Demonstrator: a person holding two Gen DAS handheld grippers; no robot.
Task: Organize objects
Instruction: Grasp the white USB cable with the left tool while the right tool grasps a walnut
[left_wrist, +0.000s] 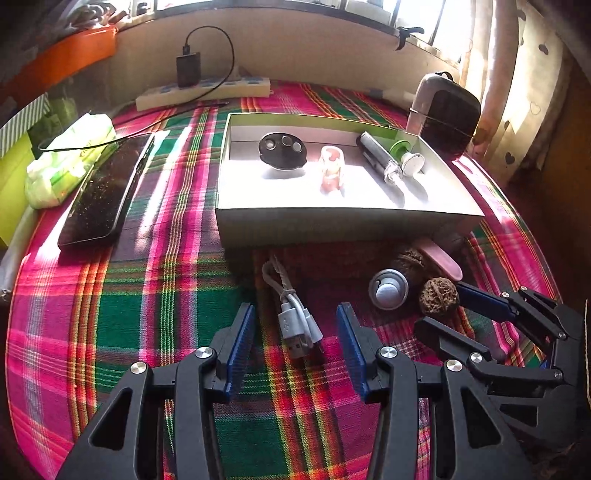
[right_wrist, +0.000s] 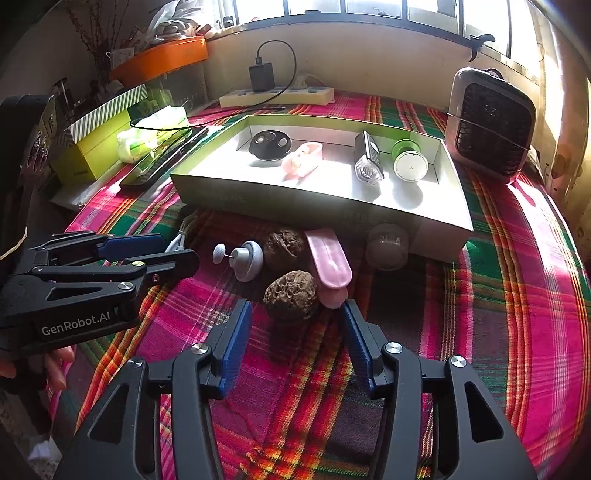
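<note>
Small clear round jar (right_wrist: 386, 246) sits in the shadow of the shallow white cardboard box (right_wrist: 317, 212), contents unreadable. White USB cable (right_wrist: 180, 238) mostly hidden behind left gripper (right_wrist: 177, 251).

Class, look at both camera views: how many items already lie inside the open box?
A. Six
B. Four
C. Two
B: the box holds a black round disc, a pink case, a clear-tipped tube and a green-rimmed cap.
</note>
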